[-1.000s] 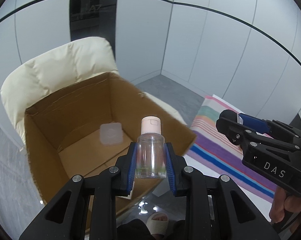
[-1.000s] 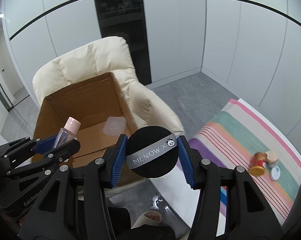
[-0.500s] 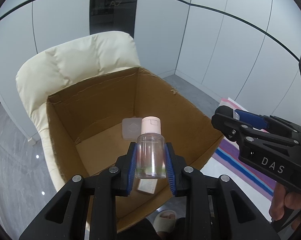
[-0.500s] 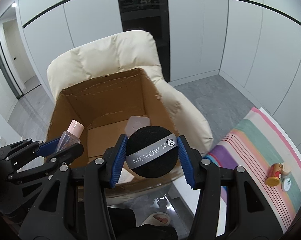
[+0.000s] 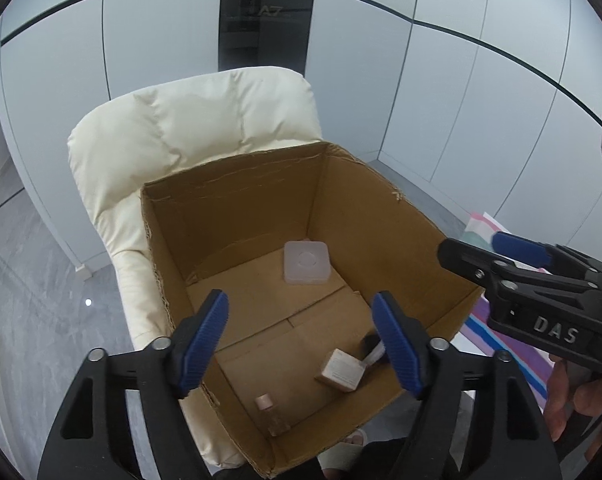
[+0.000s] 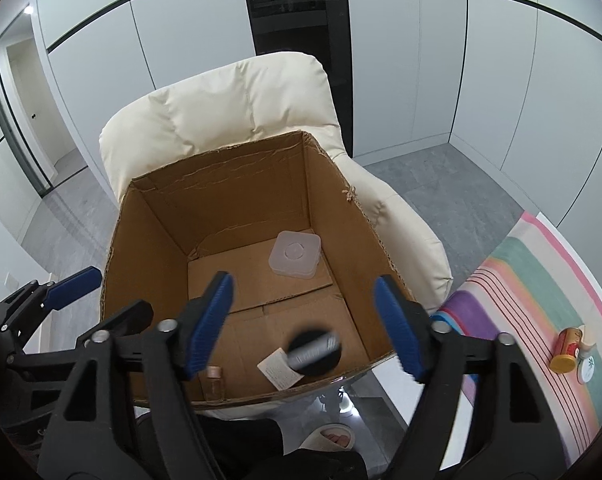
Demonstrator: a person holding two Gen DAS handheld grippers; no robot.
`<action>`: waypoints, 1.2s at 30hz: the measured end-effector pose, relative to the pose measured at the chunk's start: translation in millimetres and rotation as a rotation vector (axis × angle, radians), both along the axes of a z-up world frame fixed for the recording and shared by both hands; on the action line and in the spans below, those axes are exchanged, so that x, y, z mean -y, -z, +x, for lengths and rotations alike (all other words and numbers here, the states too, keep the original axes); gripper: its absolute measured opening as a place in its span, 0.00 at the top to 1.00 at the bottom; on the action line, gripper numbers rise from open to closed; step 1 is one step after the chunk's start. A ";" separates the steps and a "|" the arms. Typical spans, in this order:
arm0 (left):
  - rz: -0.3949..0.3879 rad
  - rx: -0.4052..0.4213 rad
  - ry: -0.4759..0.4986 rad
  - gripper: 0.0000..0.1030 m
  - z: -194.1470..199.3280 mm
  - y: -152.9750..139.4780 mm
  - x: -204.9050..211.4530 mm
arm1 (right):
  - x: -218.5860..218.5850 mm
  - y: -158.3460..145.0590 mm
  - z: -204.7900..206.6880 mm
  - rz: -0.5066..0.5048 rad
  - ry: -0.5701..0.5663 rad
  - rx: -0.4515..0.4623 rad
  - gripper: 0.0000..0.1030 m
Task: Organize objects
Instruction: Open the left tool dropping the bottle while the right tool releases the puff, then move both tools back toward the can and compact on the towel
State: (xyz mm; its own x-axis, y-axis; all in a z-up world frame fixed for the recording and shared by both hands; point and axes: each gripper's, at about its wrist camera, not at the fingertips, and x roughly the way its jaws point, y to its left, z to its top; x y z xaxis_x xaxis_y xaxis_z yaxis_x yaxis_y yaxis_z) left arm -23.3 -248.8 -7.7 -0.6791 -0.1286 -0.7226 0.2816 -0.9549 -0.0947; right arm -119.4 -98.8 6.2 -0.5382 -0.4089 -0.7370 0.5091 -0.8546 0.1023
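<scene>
Cardboard box [image 5: 381, 216], on cream chair [image 5: 189, 132]: bottle [image 5: 269, 412] lying at near edge, long axis toward far wall; black puff [image 6: 315, 350] near right wall, blurred. Left gripper [image 5: 301, 340] and right gripper [image 6: 303, 320] above, jaws opening, empty. Can [image 6: 567, 350] on striped mat [image 6: 541, 280], nearer right gripper.

cream armchair [image 6: 237, 108] — striped rug [image 6: 541, 280] beside it

Brown box [image 5: 381, 216], cream chair [image 5: 205, 128], striped cloth [image 6: 541, 280].
</scene>
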 end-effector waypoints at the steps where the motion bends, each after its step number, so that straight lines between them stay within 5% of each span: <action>1: -0.003 -0.001 -0.003 0.16 -0.2 -0.1 0.1 | -0.8 -0.6 0.5 0.003 0.003 -0.003 0.18; 10: -0.066 -0.021 -0.053 0.00 -3.6 -4.0 -3.4 | -12.8 -8.3 -0.3 0.019 0.055 -0.039 0.00; 36: -0.071 -0.022 0.074 0.00 -40.0 -4.0 -76.8 | -102.4 -13.6 -3.0 0.084 0.183 -0.073 0.00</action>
State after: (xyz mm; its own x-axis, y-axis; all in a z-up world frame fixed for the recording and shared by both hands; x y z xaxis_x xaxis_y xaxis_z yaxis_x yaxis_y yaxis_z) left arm -63.3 -172.0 -3.6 -0.7046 -0.1280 -0.6980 0.2086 -0.9775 -0.0313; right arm -122.4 3.7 19.8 -0.6507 -0.2381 -0.7211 0.3482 -0.9374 -0.0048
